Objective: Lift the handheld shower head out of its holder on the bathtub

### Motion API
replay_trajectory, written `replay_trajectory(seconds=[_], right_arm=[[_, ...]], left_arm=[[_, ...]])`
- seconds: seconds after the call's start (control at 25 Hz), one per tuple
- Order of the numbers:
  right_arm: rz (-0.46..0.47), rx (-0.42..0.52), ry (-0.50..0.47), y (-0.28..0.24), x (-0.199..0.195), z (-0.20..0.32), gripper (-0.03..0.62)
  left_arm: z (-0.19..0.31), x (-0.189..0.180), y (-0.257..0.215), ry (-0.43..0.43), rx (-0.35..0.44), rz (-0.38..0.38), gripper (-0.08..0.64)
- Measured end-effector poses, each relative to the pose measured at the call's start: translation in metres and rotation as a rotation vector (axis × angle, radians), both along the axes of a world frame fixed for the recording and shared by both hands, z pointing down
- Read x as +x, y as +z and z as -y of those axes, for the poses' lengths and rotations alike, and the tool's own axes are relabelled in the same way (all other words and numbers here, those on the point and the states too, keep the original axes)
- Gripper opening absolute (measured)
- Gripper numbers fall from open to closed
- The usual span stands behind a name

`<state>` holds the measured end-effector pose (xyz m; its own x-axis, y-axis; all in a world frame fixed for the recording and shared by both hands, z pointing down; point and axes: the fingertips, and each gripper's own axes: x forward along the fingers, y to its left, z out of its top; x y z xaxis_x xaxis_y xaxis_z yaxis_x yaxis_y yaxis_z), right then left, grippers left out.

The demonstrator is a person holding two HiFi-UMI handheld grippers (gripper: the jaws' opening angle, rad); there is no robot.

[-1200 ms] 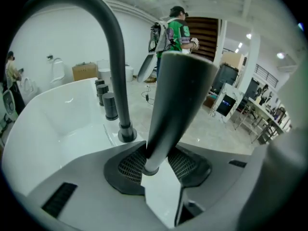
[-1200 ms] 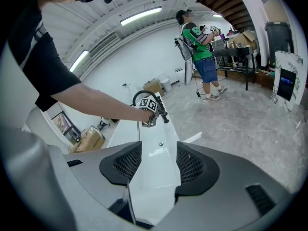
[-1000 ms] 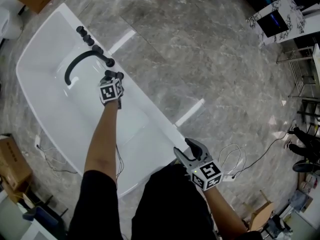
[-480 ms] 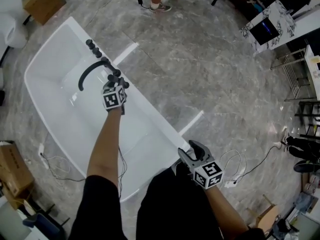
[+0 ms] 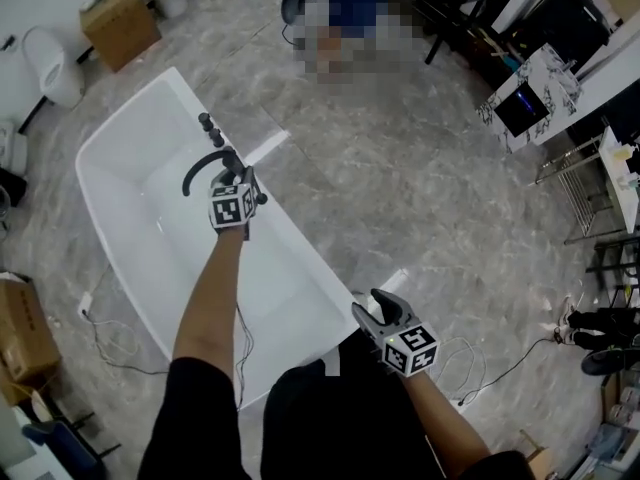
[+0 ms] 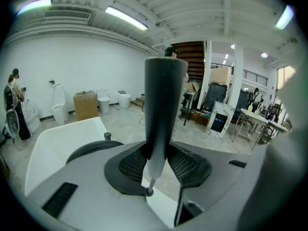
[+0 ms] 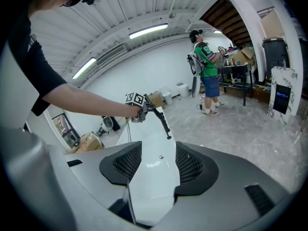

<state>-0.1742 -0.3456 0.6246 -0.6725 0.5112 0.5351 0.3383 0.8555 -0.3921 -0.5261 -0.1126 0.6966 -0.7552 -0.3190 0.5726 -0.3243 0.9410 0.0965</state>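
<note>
The black handheld shower head (image 6: 163, 105) stands upright between my left gripper's (image 6: 156, 162) pads, its pale lower end and hose fitting showing below them. In the right gripper view the shower head (image 7: 161, 120) hangs slanted in the air from the left gripper (image 7: 139, 110), lifted above the white bathtub (image 7: 154, 150). From the head view the left gripper (image 5: 245, 180) is over the tub's rim (image 5: 300, 258) beside the curved black spout (image 5: 200, 171) and black knobs (image 5: 208, 126). My right gripper (image 5: 385, 308) stands open and holds nothing near the tub's near end.
Cardboard boxes (image 5: 120, 23) and a toilet (image 5: 60, 63) stand beyond the tub. A person (image 7: 207, 71) stands on the marble floor at the back. A white cable (image 5: 470, 368) lies on the floor at the right, near a marble-patterned stand (image 5: 530, 98).
My left gripper has risen with the shower head, taking it up and away from the tub's rim. The right gripper has risen a little, still open.
</note>
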Motion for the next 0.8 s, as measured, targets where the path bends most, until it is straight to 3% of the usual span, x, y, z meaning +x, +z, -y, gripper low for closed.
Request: replay_trajectory(seconds=[0.44,0.8], right_arm=[[0.071,-0.070,-0.101,-0.033,-0.035,0.022,0.198],[0.142,-0.099,-0.163,-0.062,-0.081,0.041,0.198]], left_arm=[[0.015,-0.003,-0.101,0.003,-0.100,0.079,0.126],[0.012,-0.020,-0.175,-0.048,-0.121,0.161,0.126]])
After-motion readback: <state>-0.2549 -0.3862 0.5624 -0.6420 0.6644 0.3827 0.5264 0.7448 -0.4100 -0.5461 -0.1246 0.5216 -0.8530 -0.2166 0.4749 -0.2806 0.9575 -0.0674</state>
